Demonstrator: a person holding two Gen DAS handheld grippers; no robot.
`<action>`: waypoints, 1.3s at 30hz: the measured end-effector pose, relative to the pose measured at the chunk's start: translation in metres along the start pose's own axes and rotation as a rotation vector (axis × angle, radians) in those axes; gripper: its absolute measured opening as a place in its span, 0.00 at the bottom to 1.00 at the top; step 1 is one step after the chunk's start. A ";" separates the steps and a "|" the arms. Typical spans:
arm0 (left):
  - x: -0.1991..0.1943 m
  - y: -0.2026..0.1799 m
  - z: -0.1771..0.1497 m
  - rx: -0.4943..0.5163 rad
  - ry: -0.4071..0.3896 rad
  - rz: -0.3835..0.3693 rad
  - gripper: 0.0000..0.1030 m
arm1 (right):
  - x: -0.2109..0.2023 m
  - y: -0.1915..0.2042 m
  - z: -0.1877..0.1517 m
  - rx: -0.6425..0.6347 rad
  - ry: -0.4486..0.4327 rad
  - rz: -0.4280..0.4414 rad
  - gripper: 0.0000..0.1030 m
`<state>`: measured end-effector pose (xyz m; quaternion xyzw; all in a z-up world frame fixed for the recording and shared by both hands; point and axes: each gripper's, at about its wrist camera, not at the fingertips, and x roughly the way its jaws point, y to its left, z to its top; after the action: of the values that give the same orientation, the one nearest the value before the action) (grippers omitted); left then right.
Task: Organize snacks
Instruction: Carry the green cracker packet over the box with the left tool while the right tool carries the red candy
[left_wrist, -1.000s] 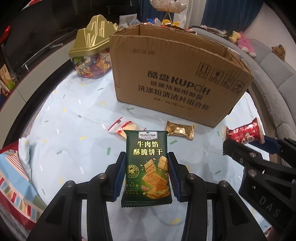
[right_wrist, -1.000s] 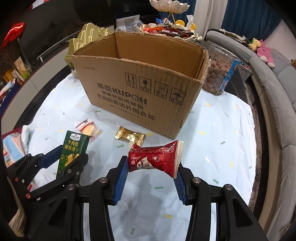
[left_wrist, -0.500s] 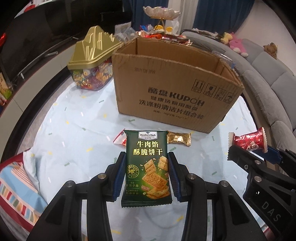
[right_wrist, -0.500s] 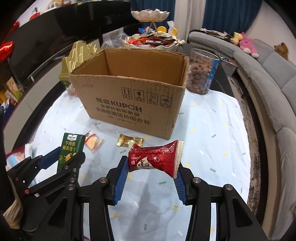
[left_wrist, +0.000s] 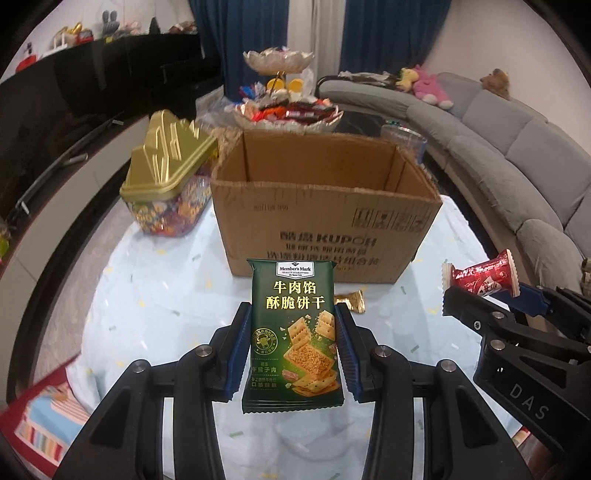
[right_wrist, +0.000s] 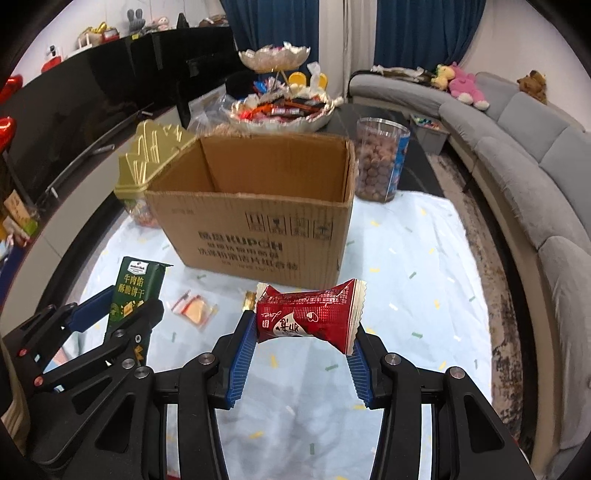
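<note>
My left gripper is shut on an upright green cracker packet, held above the tablecloth in front of the open cardboard box. The same green cracker packet and left gripper show at the left of the right wrist view. My right gripper is shut on a red wrapped snack lying crosswise between its blue pads; that red snack and right gripper sit at the right of the left wrist view. The cardboard box stands open-topped behind both; its floor is hidden.
A gold-wrapped candy and a clear-wrapped orange snack lie on the pale tablecloth before the box. A gold-lidded candy tub stands left of the box, a jar of brown balls at its right, a tiered snack dish behind. A grey sofa curves along the right.
Both grippers have risen with their snacks and rolled, so the box's open top and the room behind now show. The grips have not changed.
</note>
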<state>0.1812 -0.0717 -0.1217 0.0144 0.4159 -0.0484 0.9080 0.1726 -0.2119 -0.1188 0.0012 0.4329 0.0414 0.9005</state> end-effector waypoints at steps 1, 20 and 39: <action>-0.003 0.001 0.003 0.008 -0.012 -0.003 0.42 | -0.004 0.002 0.002 -0.001 -0.010 -0.003 0.46; -0.013 0.016 0.065 0.060 -0.093 -0.068 0.42 | -0.027 0.013 0.046 0.026 -0.099 -0.020 0.46; 0.005 0.026 0.131 0.081 -0.151 -0.077 0.42 | -0.015 0.016 0.104 0.036 -0.159 -0.038 0.46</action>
<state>0.2856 -0.0549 -0.0402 0.0315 0.3443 -0.1012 0.9328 0.2426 -0.1932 -0.0413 0.0122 0.3606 0.0164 0.9325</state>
